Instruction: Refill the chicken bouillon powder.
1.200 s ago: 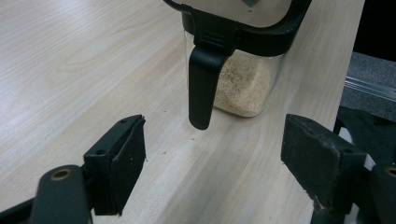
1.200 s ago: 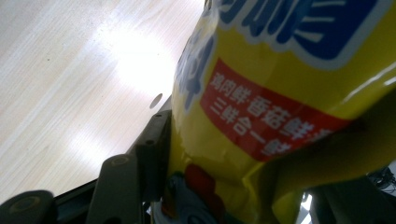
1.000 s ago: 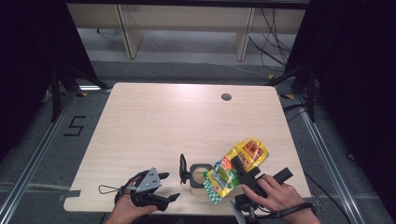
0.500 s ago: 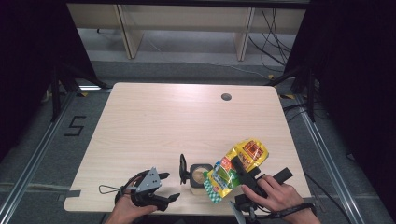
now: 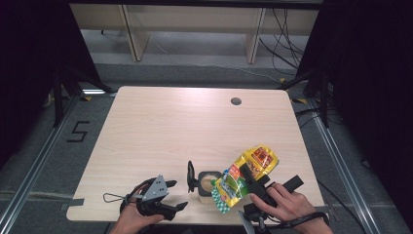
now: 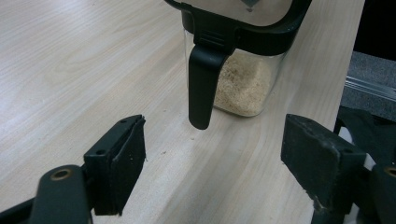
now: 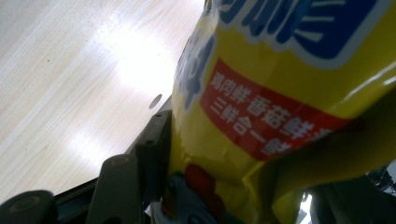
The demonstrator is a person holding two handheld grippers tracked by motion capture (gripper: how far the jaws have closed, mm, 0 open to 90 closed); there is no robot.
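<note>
A yellow and green seasoning bag (image 5: 246,175) hangs tilted over a small clear container (image 5: 208,182), its green end lowest and right by the container's open top. My right gripper (image 5: 249,178) is shut on the bag (image 7: 280,107), whose printed side fills the space between the jaws. The container (image 6: 243,60) holds pale granules; its black lid (image 5: 191,176) stands flipped up on the left, and its black tab (image 6: 201,88) hangs down the side. My left gripper (image 5: 176,196) lies low at the table's front edge, left of the container, open with nothing between its pads (image 6: 123,163).
The pale wooden table (image 5: 195,126) stretches bare behind the container, with a round cable hole (image 5: 236,101) at the back right. Dark floor and metal rails surround the table; shelving legs stand beyond its far edge.
</note>
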